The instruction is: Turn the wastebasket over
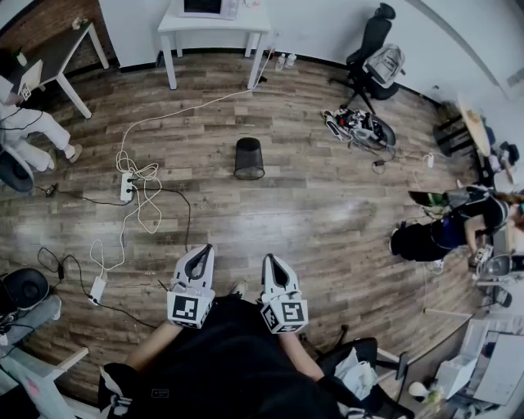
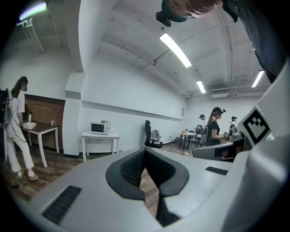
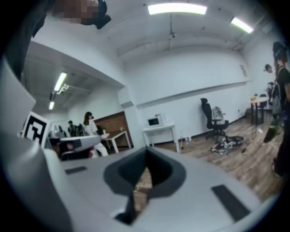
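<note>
Wastebasket (image 1: 249, 158) stands on the floor (image 1: 319, 213), mid-room. Behind the wastebasket, at the wall, is a table (image 1: 255, 21) with a microwave (image 1: 210, 6) on it. Behind and right of the wastebasket is an office chair (image 1: 372, 51). A heap of gear (image 1: 359, 127) lies on the floor right of the wastebasket, nearer than the chair. Left of the wastebasket, a power strip (image 1: 128, 186) lies among cables (image 1: 148, 209). Far left of the wastebasket are a second table (image 1: 59, 51) and a person (image 1: 29, 131); far right, another person (image 1: 446, 229). Left gripper (image 1: 205, 248) and right gripper (image 1: 268, 259) sit side by side before the wastebasket, well apart from it.

Bright, even light from ceiling strips (image 2: 176, 50); fisheye-warped edges; right gripper view soft.
</note>
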The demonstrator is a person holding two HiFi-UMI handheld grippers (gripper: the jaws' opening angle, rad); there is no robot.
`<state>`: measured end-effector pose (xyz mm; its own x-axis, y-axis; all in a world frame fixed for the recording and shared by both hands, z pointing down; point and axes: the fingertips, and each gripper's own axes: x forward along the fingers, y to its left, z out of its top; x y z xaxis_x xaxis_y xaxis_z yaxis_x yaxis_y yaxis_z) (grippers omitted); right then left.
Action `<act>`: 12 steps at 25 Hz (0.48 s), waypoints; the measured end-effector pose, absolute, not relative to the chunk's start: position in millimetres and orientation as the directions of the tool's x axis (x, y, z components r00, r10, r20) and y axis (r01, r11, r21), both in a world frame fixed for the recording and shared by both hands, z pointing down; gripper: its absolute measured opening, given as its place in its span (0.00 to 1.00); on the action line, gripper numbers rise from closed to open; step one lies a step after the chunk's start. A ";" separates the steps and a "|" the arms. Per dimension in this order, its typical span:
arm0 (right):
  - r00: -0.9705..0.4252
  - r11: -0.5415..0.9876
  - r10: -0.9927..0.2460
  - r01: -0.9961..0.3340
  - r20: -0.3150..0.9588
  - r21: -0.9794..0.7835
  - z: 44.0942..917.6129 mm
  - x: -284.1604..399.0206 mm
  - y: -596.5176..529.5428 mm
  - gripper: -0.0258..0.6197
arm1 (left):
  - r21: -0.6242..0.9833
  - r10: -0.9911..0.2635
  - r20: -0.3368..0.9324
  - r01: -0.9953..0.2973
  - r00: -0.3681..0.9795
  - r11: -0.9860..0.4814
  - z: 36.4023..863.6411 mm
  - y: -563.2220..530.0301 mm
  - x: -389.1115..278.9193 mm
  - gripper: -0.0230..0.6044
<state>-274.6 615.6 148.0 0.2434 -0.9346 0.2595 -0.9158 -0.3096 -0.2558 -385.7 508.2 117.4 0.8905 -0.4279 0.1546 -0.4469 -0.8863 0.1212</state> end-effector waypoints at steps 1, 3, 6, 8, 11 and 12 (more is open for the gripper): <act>0.243 -0.308 -0.935 -0.916 0.258 -0.255 148.6 -275.4 616.1 0.09 | 0.106 -0.424 0.150 -0.441 0.893 -0.891 116.9 508.2 -385.8 0.09; 0.241 -0.305 -0.936 -0.918 0.255 -0.254 149.4 -276.9 615.6 0.09 | 0.079 -0.415 0.147 -0.429 0.898 -0.900 117.6 507.4 -386.1 0.09; 0.239 -0.303 -0.937 -0.919 0.255 -0.251 150.1 -278.9 610.2 0.09 | 0.105 -0.418 0.155 -0.436 0.895 -0.894 120.3 502.7 -387.1 0.09; 0.241 -0.305 -0.936 -0.919 0.258 -0.250 149.2 -279.9 606.3 0.09 | 0.122 -0.419 0.156 -0.439 0.894 -0.890 120.1 499.1 -387.7 0.09; 0.241 -0.308 -0.934 -0.918 0.265 -0.250 145.9 -281.4 602.2 0.09 | 0.093 -0.404 0.156 -0.421 0.901 -0.902 119.8 496.0 -387.5 0.09; 0.241 -0.308 -0.934 -0.918 0.265 -0.250 145.6 -282.1 601.1 0.09 | 0.093 -0.403 0.155 -0.419 0.902 -0.903 119.2 494.8 -387.5 0.09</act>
<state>-282.1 601.1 145.6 0.2411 -0.9336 0.2652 -0.9179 -0.3081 -0.2502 -387.5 494.8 119.2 0.9020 -0.4027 0.1554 -0.4192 -0.9031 0.0928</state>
